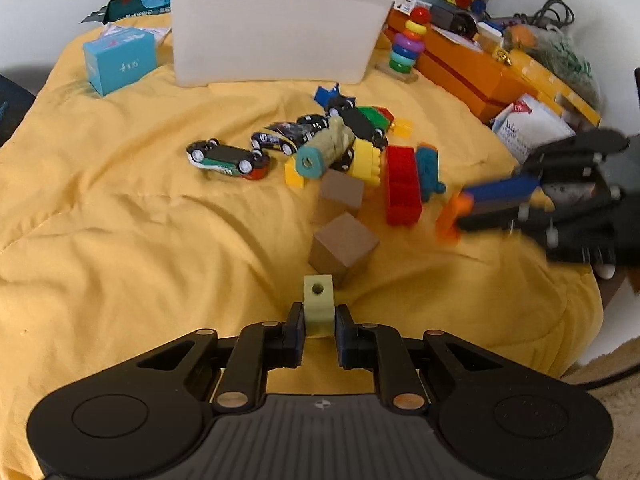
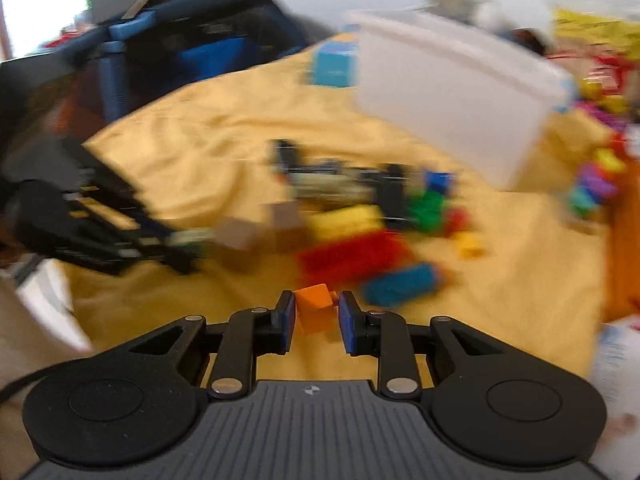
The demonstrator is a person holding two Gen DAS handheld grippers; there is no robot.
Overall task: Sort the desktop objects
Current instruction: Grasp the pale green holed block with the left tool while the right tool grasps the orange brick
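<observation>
Left gripper, near centre of the left wrist view, clamped on a pale green block with a round hole in its upper face; block upright between the two pads, raised over the yellow cloth

Right gripper, near centre of the right wrist view, with an orange block between its fingers; left pad against the block, a slight gap visible at the right pad, firmness of grip not determinable; same gripper at far right of the left wrist view, blurred, orange block at its tip

Two brown cubes just beyond the green block, one behind the other. Farther off, a loose pile: red brick, teal brick touching its right side, yellow brick, a roll with a teal end cap, and toy cars to the left, the nearest one overturned

White bin at far centre of the cloth; light blue box to its left; ring stacker to its right, beside an orange box

Right wrist view strongly motion-blurred; fine detail of the pile not legible there
</observation>
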